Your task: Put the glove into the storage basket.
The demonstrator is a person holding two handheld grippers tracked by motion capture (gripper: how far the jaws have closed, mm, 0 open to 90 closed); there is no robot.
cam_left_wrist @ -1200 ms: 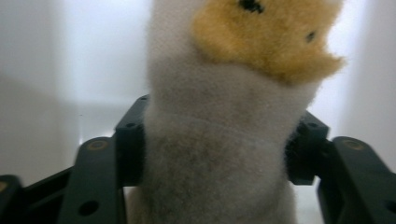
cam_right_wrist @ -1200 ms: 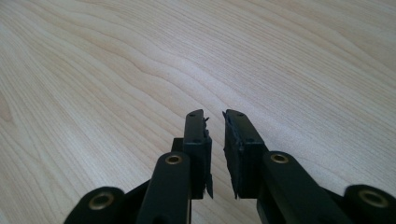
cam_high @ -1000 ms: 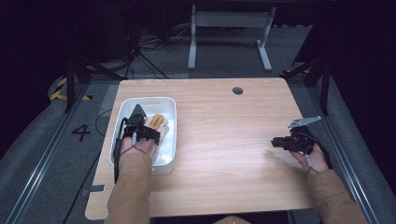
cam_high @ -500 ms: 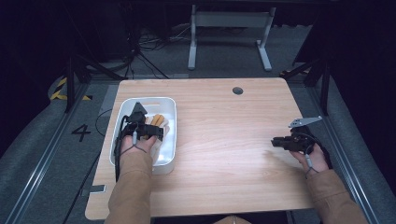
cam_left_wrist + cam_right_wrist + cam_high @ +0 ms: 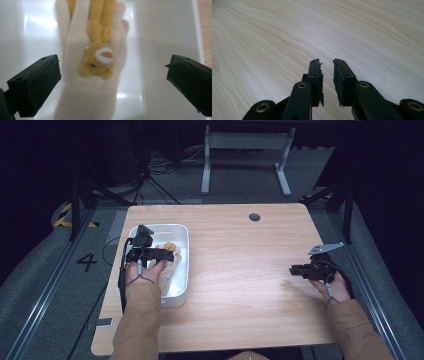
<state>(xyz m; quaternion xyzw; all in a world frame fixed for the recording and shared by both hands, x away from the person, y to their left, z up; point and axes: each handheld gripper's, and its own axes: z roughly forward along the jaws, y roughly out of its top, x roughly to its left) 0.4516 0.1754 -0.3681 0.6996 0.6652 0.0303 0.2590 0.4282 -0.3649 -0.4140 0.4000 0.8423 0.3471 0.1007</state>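
1. 2 grippers are at the wooden table (image 5: 240, 270): the left gripper (image 5: 167, 253) is over the white tray (image 5: 182, 270) near the table's left edge, and the right gripper (image 5: 292, 269) is low over bare wood near the right edge, well apart from the tray.
2. 1 cream glove (image 5: 75, 62) lies flat in the tray, cuff toward the left gripper's camera, fingers pointing away.
3. 1 small orange plush animal (image 5: 100, 57) with a white muzzle is on the back of the glove; whether it is sewn on cannot be told.
4. In the left gripper view, the jaws are spread wide, 1 on each side of the glove, touching neither it nor the plush.
5. In the right gripper view, the jaws are drawn nearly together with a narrow gap between them, pinching nothing, over bare wood grain.
6. 1 round dark hole (image 5: 254, 217) sits in the tabletop toward the far edge.
7. Beyond the table, 1 grey metal stand (image 5: 245, 155) rests on the floor, and a painted "4" (image 5: 86, 262) marks the floor at left.
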